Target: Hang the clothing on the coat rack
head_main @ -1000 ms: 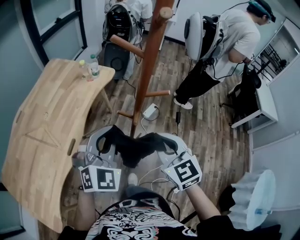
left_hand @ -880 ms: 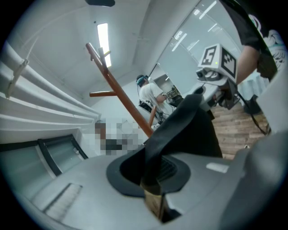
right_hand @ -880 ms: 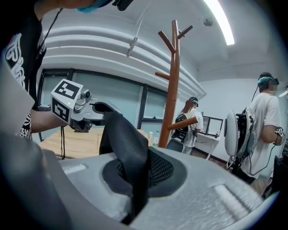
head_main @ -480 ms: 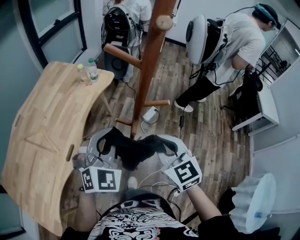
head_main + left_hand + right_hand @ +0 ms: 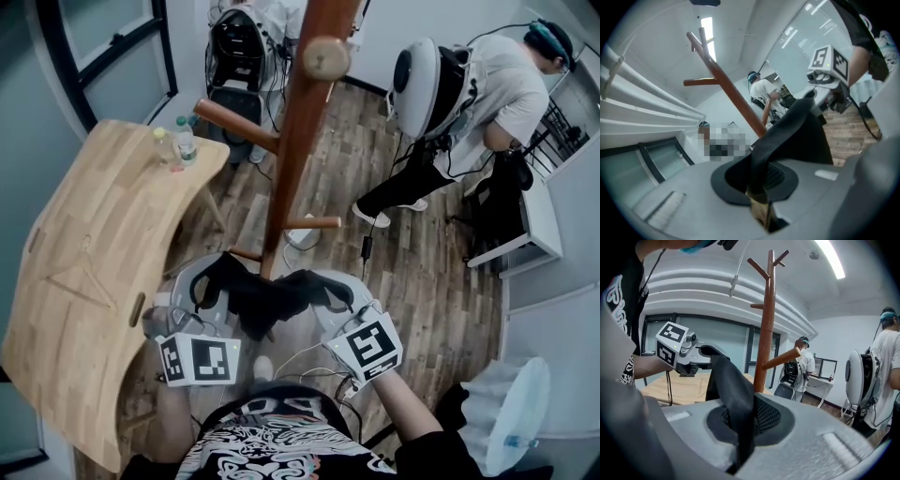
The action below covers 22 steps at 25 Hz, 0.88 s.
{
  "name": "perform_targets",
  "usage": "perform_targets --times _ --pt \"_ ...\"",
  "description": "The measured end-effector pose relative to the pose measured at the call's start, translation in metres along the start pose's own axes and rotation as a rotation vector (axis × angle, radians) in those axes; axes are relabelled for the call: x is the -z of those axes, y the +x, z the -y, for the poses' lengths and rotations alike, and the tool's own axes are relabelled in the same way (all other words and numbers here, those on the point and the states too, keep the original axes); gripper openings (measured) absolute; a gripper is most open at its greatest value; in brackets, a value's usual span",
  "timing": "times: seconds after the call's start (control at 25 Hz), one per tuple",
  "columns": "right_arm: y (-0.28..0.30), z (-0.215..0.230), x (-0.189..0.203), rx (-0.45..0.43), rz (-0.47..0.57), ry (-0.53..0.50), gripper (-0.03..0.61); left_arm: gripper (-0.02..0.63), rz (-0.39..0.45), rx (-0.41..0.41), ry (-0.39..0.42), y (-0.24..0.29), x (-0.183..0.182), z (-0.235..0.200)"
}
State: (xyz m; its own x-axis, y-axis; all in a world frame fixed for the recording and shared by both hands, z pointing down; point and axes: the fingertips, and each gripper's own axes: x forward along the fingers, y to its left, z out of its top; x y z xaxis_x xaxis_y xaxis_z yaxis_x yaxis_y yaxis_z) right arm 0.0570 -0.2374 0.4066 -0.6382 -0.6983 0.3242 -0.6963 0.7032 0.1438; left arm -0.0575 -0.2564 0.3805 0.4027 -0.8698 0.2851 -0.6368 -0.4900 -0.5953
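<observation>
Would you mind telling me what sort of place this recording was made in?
Most likely an office or lab set up for recording: plank floor, a wooden table, a freestanding coat rack, and another person wearing a backpack rig.

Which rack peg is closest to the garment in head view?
The lowest peg, the short stub on the pole's left, just above the black garment; the others sit higher up the pole.

Left gripper (image 5: 214,281) and right gripper (image 5: 330,289): rounded light-grey shells, with a black recessed pad around the jaws. Each carries a white cube (image 5: 199,359) printed with black square markers. Thin white cables (image 5: 305,352) run beside the right unit. Clothing: black shirt (image 5: 272,448) with white graphic print.
</observation>
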Motion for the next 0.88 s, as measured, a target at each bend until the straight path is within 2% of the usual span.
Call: perform_targets --times 0.88 --pt "0.006 0.007 -0.006 -0.012 0.017 -0.023 0.014 0.006 0.010 -0.035 0.021 0.004 -0.006 -0.013"
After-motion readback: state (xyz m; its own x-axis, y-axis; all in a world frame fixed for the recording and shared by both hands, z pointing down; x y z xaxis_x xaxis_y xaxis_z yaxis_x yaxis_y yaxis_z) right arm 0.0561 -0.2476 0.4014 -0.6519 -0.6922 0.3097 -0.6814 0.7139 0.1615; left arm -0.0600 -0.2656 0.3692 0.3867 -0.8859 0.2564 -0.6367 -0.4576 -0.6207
